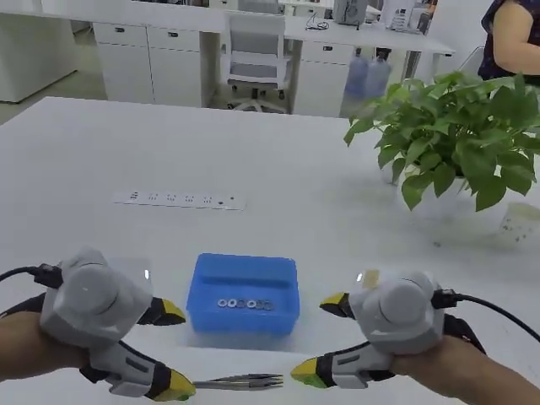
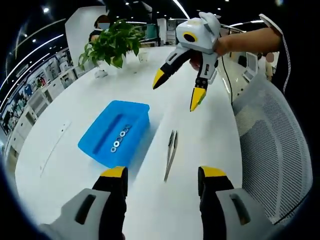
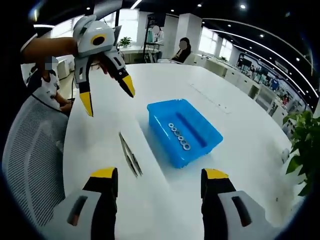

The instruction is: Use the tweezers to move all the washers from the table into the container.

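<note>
Holding left gripper low at near left, just above the white table, jaws spread wide and released, grasping nothing; holding right gripper low at near right in the same way, jaws parted wide, nothing between them; pointing the two grippers inward, toward each other, well apart.

Seeing tweezers lying flat on the table between the two grippers, along the near edge, split end pointing right and joined end pointing left; touching neither gripper; lying just near of the blue container, apart from it.

Seeing washers resting in a short row on the container floor, side by side, running left to right.

Looking along the yellow-tipped jaws in the left gripper view: tweezers lying straight ahead, container beside them, right gripper hanging open beyond; looking likewise in the right gripper view: tweezers ahead, washers lined up inside the container, left gripper hanging open beyond.

Noting a power strip lying flat farther back, left of centre; a potted plant standing at far right on the table; a mesh chair standing at the near side.
</note>
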